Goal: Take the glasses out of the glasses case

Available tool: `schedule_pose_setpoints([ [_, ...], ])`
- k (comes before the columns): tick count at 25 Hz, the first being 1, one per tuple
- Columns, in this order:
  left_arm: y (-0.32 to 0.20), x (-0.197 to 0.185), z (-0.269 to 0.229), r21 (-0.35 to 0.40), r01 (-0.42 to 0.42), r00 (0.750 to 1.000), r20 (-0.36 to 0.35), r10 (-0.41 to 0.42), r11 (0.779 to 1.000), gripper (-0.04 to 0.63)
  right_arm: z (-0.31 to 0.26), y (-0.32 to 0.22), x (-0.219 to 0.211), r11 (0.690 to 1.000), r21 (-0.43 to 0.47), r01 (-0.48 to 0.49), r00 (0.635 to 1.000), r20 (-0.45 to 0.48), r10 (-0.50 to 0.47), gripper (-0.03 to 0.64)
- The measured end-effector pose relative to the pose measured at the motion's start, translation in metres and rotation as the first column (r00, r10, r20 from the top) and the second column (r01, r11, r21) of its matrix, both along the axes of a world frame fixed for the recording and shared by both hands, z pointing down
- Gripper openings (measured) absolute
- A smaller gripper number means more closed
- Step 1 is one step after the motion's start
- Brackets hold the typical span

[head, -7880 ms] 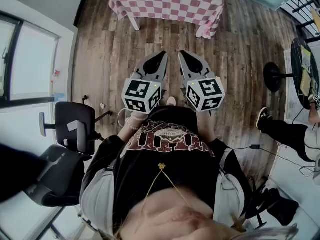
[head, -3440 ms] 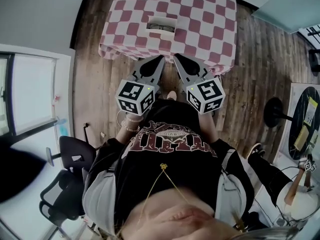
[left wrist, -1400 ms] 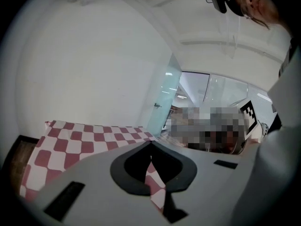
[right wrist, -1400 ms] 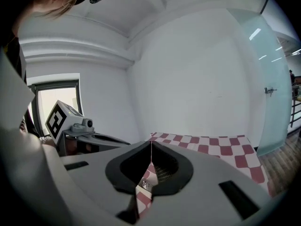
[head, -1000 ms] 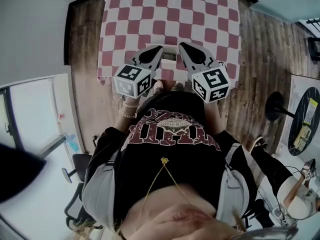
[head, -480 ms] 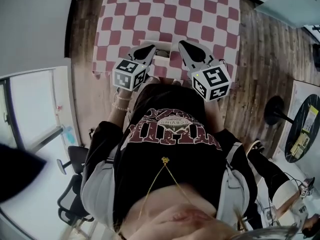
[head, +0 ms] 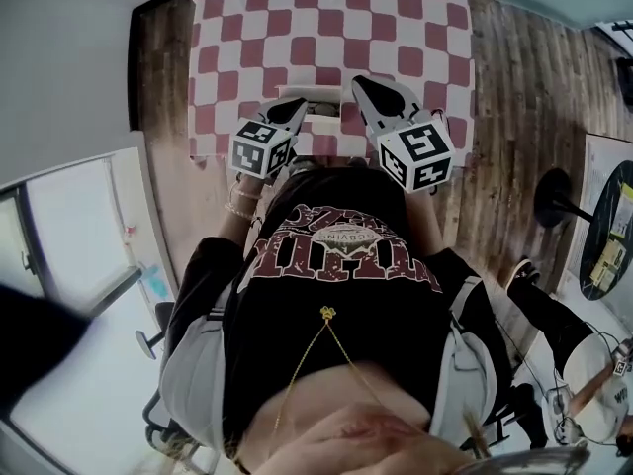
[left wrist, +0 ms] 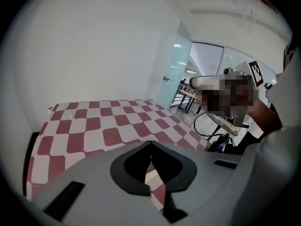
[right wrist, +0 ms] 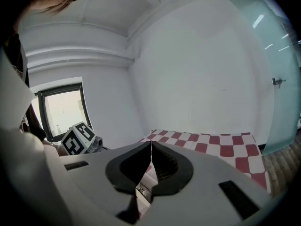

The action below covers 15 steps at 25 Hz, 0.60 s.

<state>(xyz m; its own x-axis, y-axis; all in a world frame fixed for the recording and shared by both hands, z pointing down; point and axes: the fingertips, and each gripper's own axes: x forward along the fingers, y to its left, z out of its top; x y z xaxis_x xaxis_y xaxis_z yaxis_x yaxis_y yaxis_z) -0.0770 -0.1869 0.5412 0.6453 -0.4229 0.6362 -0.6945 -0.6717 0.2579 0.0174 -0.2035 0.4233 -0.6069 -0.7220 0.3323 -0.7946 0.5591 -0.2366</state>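
Nearest the person, the left gripper and the right gripper are both held low over the near edge of the table. In each gripper view the two grey jaws are pressed together at the tips with nothing between them.

Just below and between the two sets of tips lies the pale open rectangular glasses case. The right gripper view shows a sliver of it under the jaws, with what looks like the thin-framed glasses lying inside. The left gripper view shows only a pale strip there.

Beyond the tips, the red-and-white checked tablecloth runs bare to the far edge.

To do this step well, one gripper probably has to part its jaws before going lower. It should then come down on the bridge or a temple arm and close lightly. The other gripper's tips could pin the case's rim so it does not lift too.
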Motion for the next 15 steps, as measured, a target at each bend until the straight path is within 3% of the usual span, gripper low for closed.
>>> schedule_pose_setpoints([
  [15, -0.002, -0.007, 0.020, -0.054, -0.128, 0.992, 0.010, 0.128, 0.990, 0.006, 0.021, 0.004, -0.010, 0.990, -0.054, -0.133, 0.991, -0.014, 0.133, 0.020],
])
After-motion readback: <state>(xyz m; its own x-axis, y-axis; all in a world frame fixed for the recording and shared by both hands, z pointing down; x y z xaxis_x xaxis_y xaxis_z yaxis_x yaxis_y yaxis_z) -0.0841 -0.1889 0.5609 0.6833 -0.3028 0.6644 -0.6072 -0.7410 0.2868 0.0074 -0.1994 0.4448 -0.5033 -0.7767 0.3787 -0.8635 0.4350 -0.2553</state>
